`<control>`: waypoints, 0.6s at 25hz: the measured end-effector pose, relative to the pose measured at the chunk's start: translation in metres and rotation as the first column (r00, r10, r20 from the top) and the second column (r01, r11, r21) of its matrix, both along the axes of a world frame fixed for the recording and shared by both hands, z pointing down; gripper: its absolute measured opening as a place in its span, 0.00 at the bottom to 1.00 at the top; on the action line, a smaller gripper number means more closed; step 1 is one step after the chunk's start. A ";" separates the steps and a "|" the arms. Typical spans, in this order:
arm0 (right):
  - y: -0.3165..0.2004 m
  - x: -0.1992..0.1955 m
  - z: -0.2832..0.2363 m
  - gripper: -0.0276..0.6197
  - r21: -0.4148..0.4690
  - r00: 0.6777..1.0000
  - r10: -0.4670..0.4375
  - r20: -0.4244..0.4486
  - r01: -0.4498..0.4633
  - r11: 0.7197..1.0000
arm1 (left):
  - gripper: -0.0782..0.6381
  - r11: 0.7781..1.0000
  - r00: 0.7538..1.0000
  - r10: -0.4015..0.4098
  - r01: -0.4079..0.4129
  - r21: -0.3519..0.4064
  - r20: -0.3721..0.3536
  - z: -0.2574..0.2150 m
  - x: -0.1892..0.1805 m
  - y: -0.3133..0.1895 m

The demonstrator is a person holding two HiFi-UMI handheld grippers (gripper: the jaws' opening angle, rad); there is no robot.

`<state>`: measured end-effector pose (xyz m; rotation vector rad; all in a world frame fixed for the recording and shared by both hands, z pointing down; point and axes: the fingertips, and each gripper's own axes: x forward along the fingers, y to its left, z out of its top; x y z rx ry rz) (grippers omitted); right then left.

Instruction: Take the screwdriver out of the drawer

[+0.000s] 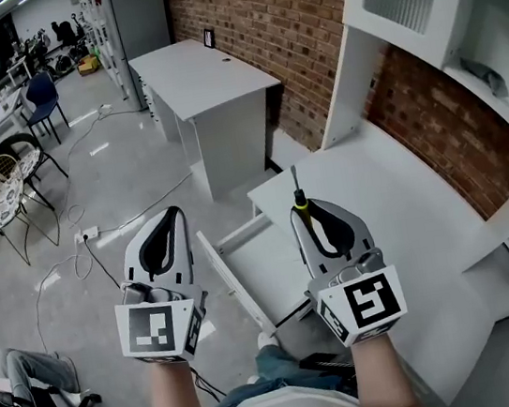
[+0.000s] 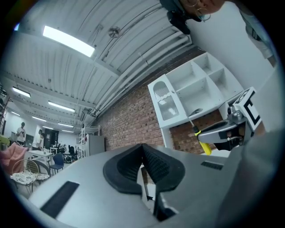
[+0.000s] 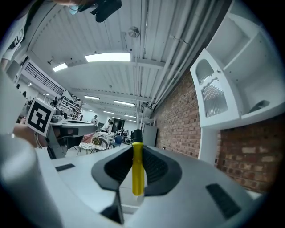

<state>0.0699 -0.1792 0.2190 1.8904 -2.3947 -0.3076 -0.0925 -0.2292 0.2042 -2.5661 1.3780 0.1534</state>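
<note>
My right gripper (image 1: 305,211) is shut on the screwdriver (image 1: 299,202), whose yellow handle with a black collar and thin shaft points away from me. In the right gripper view the yellow handle (image 3: 137,168) stands upright, clamped between the black pads. The gripper is held above the white drawer (image 1: 245,264), which is pulled open from the desk (image 1: 398,214). My left gripper (image 1: 171,220) hangs to the left of the drawer over the floor, jaws shut with nothing between the pads (image 2: 153,165). In the left gripper view the right gripper (image 2: 202,133) and the screwdriver (image 2: 203,141) show at right.
A white shelf unit (image 1: 454,16) stands on the desk against a brick wall (image 1: 274,15). Another white desk (image 1: 205,96) is farther back. Chairs (image 1: 15,186), cables (image 1: 65,264) and a dark bag (image 1: 28,402) sit on the grey floor at left.
</note>
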 end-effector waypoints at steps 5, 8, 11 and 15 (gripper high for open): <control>0.004 0.001 -0.002 0.16 0.000 1.000 0.013 -0.008 -0.013 1.000 | 0.13 1.000 1.000 -0.003 0.003 0.017 -0.002 0.000 -0.005 0.004; 0.006 0.005 -0.002 0.16 -0.003 1.000 0.020 -0.006 -0.020 1.000 | 0.13 1.000 1.000 0.006 -0.006 0.011 -0.004 0.001 -0.004 0.006; 0.009 0.005 -0.002 0.16 -0.003 1.000 0.024 -0.010 -0.024 1.000 | 0.13 1.000 1.000 0.014 -0.014 0.008 -0.001 0.002 -0.004 0.009; 0.012 0.002 -0.002 0.16 -0.006 1.000 0.024 -0.016 -0.024 1.000 | 0.13 1.000 1.000 0.016 -0.016 0.008 0.000 0.005 -0.005 0.011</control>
